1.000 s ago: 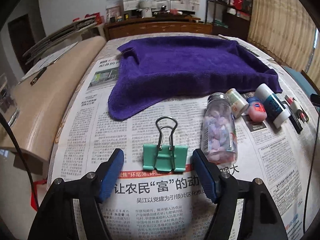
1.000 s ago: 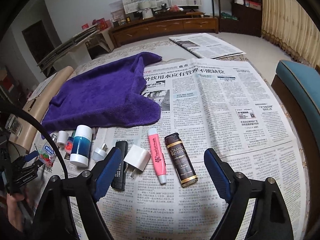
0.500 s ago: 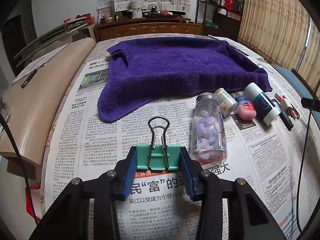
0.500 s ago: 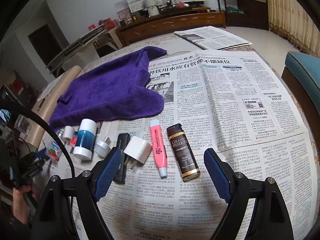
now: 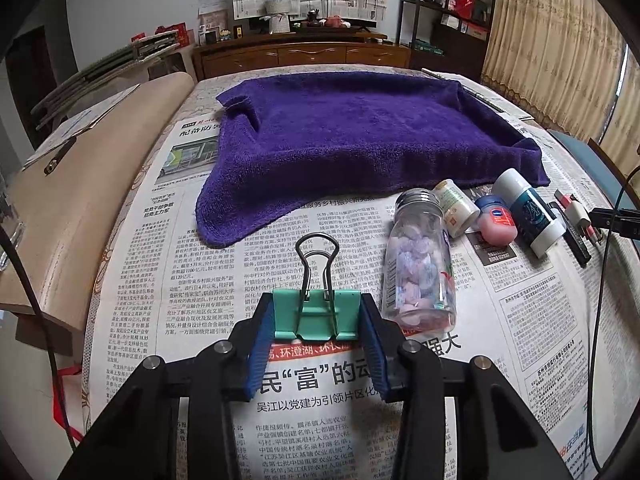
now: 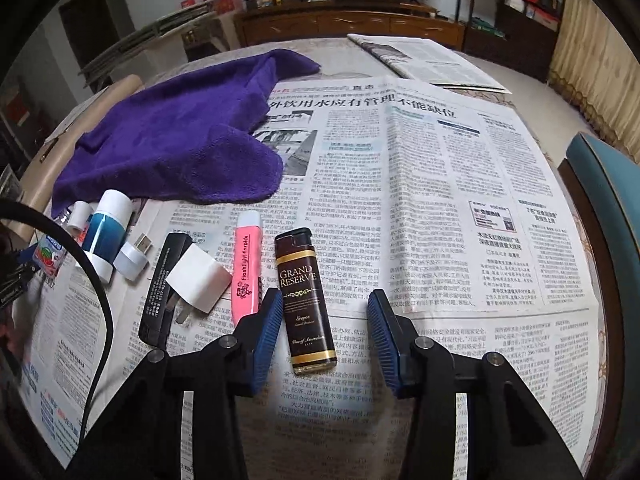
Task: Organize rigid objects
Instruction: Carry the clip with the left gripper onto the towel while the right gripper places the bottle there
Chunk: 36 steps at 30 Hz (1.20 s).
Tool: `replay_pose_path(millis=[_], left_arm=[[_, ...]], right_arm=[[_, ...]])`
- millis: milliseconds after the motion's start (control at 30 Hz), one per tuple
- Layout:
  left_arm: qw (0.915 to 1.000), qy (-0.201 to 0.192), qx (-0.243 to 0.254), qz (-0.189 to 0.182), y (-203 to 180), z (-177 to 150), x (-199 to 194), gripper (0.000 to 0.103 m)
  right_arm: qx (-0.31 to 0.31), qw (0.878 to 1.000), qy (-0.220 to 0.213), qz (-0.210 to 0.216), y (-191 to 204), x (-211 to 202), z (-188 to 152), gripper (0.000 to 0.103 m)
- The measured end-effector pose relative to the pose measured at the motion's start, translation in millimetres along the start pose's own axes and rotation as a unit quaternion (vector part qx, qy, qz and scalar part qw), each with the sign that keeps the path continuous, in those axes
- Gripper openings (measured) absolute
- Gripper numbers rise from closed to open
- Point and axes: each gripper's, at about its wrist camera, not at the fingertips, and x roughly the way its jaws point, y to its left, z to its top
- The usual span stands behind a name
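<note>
The surface (image 5: 132, 280) is spread with newspaper, and the purple towel (image 5: 360, 140) lies open and bare across its far half; judging by that, it looks like the place the items are meant to go, and nothing rests on it yet. So the organizing seems barely begun.

All the rigid things lie in a loose row on the newspaper near the towel's front edge. The clear jar of pastel pieces (image 5: 420, 268) lies on its side, next to the blue-and-white tube (image 5: 528, 212), a small white bottle (image 5: 456, 208) and a small pink jar (image 5: 498, 222). Further along are the black stick (image 6: 164, 288), the white charger plug (image 6: 198, 278), the pink flashlight (image 6: 246, 268) and the brown lighter (image 6: 306, 300).

Two pickups are under way. The left gripper (image 5: 318, 332) has its fingers pinching the teal binder clip (image 5: 316, 314) by its sides, the clip at rest on the newspaper. The right gripper (image 6: 320, 328) has just been narrowing its fingers around the brown lighter; the near finger sits just beside it, the far one stands apart, so nothing is clamped yet.

Left to do, by my reading: lift both, place them, then the remaining items.
</note>
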Motion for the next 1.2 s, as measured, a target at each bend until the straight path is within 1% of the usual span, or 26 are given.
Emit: replay_pose_path(millis=[33, 133, 233, 333, 433, 467, 533, 633, 733, 900, 967, 1200], left_arm=[[1.0, 0.0, 0.0, 0.0, -0.4, 0.2, 0.2, 0.039], [1.0, 0.0, 0.0, 0.0, -0.1, 0.2, 0.2, 0.039], [1.0, 0.001, -0.001, 0.0, 0.4, 0.6, 0.3, 0.039], [1.0, 0.001, -0.002, 0.003, 0.1, 0.9, 0.9, 0.039], [1.0, 0.0, -0.004, 0.003, -0.6, 0.7, 1.0, 0.039], [1.0, 0.0, -0.006, 0.003, -0.6, 0.7, 0.9, 0.039], [1.0, 0.0, -0.008, 0.004, -0.7, 0.4, 0.9, 0.039], [0.9999, -0.003, -0.012, 0.004, -0.3, -0.7, 0.2, 0.039], [0.9998, -0.004, -0.021, 0.002, 2.5, -1.1, -1.2, 0.039], [0.9993, -0.017, -0.034, 0.003, 10.0, 1.5, -14.1, 0.039], [0.999, -0.022, -0.038, 0.005, 12.4, 3.6, -21.6, 0.039], [0.998, -0.041, -0.047, -0.009, 15.4, 23.3, -41.7, 0.039]], right_arm=[[-0.007, 1.0, -0.001, 0.002, 1.7, 0.9, 0.7, 0.045], [-0.029, 1.0, 0.0, -0.013, 7.3, 6.9, 2.1, 0.046], [-0.045, 0.999, -0.004, -0.018, 12.1, 9.8, 3.6, 0.046], [-0.055, 0.998, -0.005, -0.019, 16.3, 9.2, 2.1, 0.039], [-0.064, 0.998, -0.005, -0.015, 22.4, 8.3, 0.6, 0.025], [-0.067, 0.998, -0.005, -0.018, 25.6, 7.9, -0.1, 0.023], [-0.064, 0.998, -0.005, -0.022, 26.3, 7.6, -0.1, 0.023], [-0.039, 0.999, -0.002, -0.003, 18.8, 4.8, 1.1, 0.023], [-0.038, 0.999, -0.026, -0.009, 19.7, -9.5, 1.2, 0.023], [-0.027, 0.999, -0.032, 0.001, 22.4, -19.6, 4.0, 0.023], [-0.022, 0.999, -0.032, 0.009, 23.9, -20.9, 5.5, 0.023], [-0.017, 0.998, -0.042, 0.035, 38.6, -28.5, 19.0, 0.023]])
